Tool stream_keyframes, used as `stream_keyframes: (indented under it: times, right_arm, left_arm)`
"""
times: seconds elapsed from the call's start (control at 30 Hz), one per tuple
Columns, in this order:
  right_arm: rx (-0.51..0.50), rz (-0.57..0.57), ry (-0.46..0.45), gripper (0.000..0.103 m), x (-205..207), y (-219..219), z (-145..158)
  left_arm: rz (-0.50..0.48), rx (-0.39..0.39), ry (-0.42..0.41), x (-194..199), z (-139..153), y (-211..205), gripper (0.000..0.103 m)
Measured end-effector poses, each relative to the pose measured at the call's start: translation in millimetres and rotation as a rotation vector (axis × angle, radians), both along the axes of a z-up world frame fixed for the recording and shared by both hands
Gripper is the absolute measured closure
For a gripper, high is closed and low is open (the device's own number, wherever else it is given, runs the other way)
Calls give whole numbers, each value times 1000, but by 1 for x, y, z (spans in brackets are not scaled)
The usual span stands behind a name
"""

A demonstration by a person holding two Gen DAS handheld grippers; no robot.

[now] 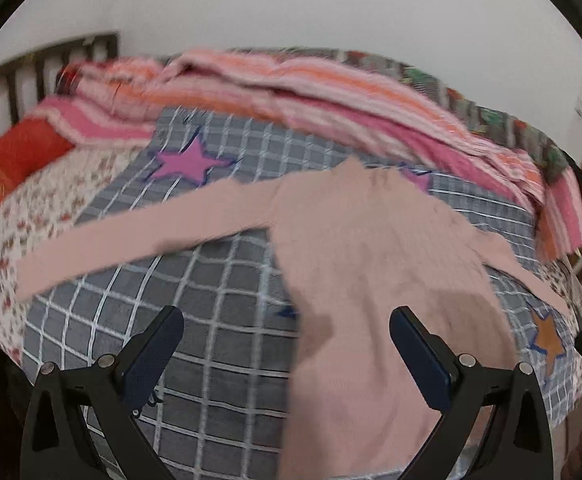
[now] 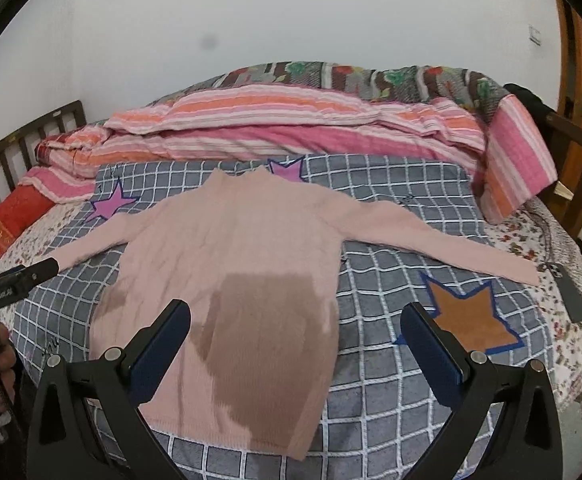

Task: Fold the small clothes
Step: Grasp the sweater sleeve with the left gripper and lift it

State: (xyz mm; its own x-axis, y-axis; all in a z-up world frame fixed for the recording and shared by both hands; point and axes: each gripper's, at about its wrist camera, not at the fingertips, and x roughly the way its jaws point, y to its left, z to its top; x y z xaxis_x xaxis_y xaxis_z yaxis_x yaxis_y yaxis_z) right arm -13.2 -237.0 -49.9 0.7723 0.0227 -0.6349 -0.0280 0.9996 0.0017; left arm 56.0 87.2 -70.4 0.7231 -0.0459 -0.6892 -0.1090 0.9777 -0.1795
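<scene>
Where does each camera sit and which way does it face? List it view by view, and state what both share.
Left wrist: sits on the left gripper, above the bed's near edge, facing the wall across the pink sweater; its own open jaws show, the picture blurred.
Right wrist: sits on the right gripper, facing the same way, centred on the sweater; its open jaws show, with the left gripper and a hand at the left edge.
Shared: sweater, checked blanket, striped quilt.

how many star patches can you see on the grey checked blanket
3: two purple stars, one left of the sweater's shoulder, one behind its collar; one orange star right of its hem. The sweater may hide more.
</scene>
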Motion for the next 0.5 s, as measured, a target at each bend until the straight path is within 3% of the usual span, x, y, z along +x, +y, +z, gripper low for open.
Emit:
stream_keyframes:
  times: [0.1,0.17,0.3,0.5]
  right_arm:
    - [-2,-10,1,0,10,5,-16]
    - [14,-13,1,0,18,6,-29]
    - [34,-14,18,0,41,11,-52]
    - [57,10,106,4,77,13,-88]
  left_arm:
    - [115,3,25,10,-25,33,0]
    - [160,-46,36,15,-41,59,0]
    - [296,-157,60,22,-66,115,3]
    - [455,-388,-1,19,-102,192,4]
